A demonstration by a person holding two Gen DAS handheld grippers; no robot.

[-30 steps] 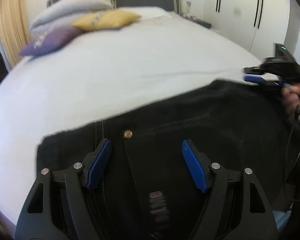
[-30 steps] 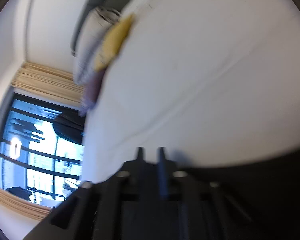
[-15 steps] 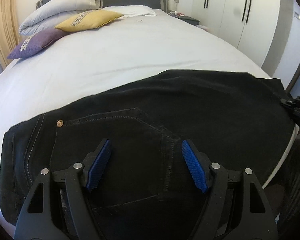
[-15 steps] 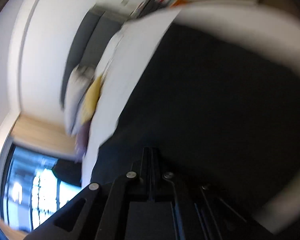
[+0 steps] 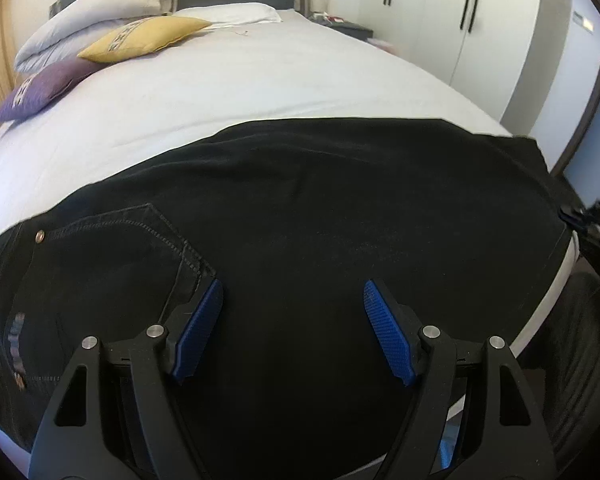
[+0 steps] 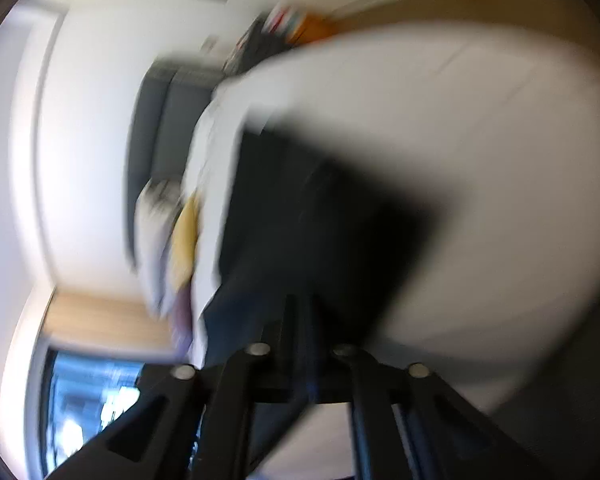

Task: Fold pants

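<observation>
Black pants (image 5: 320,216) lie flat across the near part of a white bed (image 5: 240,88), waistband and back pocket (image 5: 112,256) at the left, leg ends at the right. My left gripper (image 5: 294,312) is open and empty, hovering above the middle of the pants. My right gripper (image 6: 300,312) has its fingers pressed together at the edge of the pants (image 6: 320,216); the view is blurred and rolled sideways. It also shows in the left wrist view (image 5: 588,228) at the right bed edge, by the leg ends.
A yellow cushion (image 5: 148,36), a purple cushion (image 5: 40,88) and white pillows (image 5: 100,12) lie at the head of the bed. White wardrobe doors (image 5: 460,20) stand beyond the bed's right side. A nightstand (image 5: 348,28) is by the grey headboard.
My left gripper has moved right along the pants, from the waistband button to past the back pocket. The right gripper has swung from the far edge of the pants toward the bed's right edge.
</observation>
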